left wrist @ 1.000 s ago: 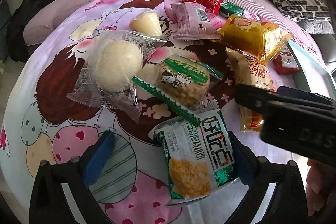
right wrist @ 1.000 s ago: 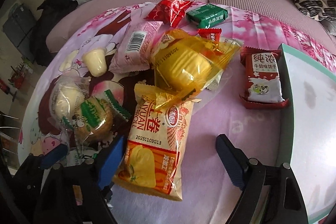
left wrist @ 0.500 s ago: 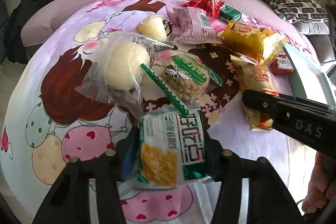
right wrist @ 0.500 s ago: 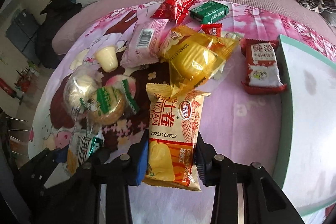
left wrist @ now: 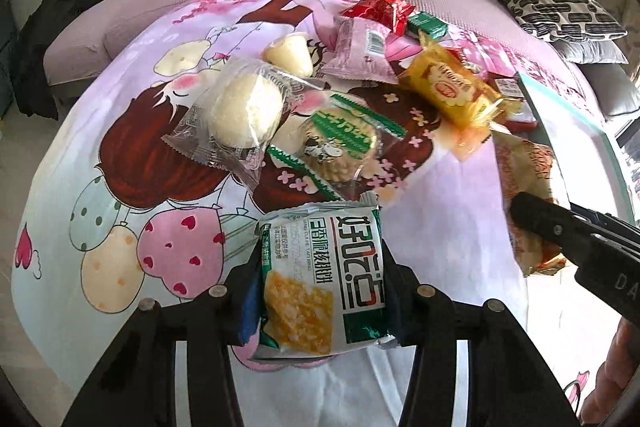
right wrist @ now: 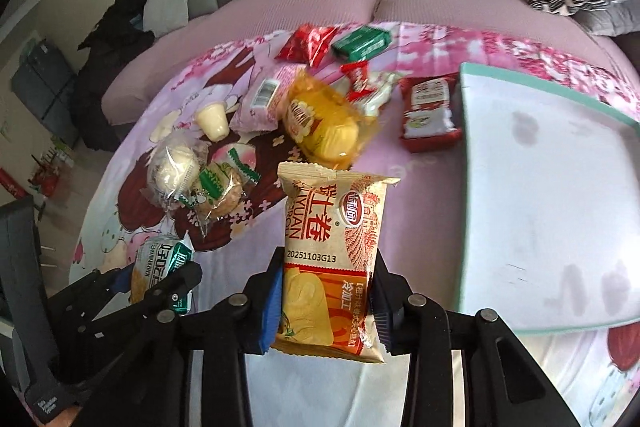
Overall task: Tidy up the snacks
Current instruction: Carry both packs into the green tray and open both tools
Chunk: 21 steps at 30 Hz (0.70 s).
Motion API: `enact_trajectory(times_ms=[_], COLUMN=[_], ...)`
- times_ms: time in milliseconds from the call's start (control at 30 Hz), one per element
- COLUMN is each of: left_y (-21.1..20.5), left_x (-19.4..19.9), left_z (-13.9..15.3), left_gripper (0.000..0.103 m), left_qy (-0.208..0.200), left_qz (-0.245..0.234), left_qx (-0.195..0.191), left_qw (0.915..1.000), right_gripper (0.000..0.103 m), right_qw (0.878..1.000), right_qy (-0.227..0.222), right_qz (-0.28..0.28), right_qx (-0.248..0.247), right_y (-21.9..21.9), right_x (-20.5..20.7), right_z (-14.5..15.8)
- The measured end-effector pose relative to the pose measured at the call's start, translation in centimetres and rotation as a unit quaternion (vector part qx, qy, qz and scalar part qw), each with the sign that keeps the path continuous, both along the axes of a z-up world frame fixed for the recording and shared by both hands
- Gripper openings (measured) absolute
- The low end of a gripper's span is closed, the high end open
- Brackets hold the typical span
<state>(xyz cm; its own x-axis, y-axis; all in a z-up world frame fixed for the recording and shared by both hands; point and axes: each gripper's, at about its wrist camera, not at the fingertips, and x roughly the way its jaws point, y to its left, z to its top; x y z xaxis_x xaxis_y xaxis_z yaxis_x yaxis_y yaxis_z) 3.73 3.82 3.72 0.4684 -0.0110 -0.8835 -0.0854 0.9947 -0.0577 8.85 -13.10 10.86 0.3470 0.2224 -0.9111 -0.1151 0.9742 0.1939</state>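
My left gripper (left wrist: pixel 320 291) is shut on a green-and-white walnut-cake packet (left wrist: pixel 320 279) and holds it above the cartoon-print cloth (left wrist: pixel 120 187). My right gripper (right wrist: pixel 326 291) is shut on a tan-and-orange egg-roll packet (right wrist: pixel 332 251), lifted off the cloth; that gripper (left wrist: pixel 560 235) shows at the right of the left wrist view. The left gripper (right wrist: pixel 160 279) with its packet shows at the lower left of the right wrist view. Several snacks lie on the cloth: a yellow cake packet (right wrist: pixel 324 123), a round white bun (left wrist: pixel 244 111), a green-striped biscuit (left wrist: pixel 340 143).
A white tray with a teal rim (right wrist: pixel 540 195) lies at the right, with a red milk-biscuit packet (right wrist: pixel 428 115) beside it. A jelly cup (left wrist: pixel 290 53), a pink packet (left wrist: pixel 360 51), a red packet (right wrist: pixel 308 41) and a green box (right wrist: pixel 362 43) lie further back. A grey sofa stands behind.
Both grippers closed on their packets, the left on the walnut-cake packet, the right on the egg-roll packet, and have lifted them up and back from the pile.
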Motion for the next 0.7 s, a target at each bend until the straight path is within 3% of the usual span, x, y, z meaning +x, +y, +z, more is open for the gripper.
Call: enact_trajectory(times_ms=[233, 700], left_y=[-2.0, -9.9], left_x=[-0.4, 2.2], left_z=[2.1, 5.2], left_gripper=[0.051, 0.051], left_qy=[-0.014, -0.042], left_qz=[-0.016, -0.092], left_qx=[-0.002, -0.011], left_qw=[0.9998, 0.9948], right_gripper=[0.040, 0.040], right_qw=[0.999, 0.993], right_qy=[-0.022, -0.049], right_qz=[-0.028, -0.101], right_qx=[-0.006, -0.039], right_y=[-3.3, -12.2], right_x=[-1.0, -1.6], right_z=[1.7, 3.7])
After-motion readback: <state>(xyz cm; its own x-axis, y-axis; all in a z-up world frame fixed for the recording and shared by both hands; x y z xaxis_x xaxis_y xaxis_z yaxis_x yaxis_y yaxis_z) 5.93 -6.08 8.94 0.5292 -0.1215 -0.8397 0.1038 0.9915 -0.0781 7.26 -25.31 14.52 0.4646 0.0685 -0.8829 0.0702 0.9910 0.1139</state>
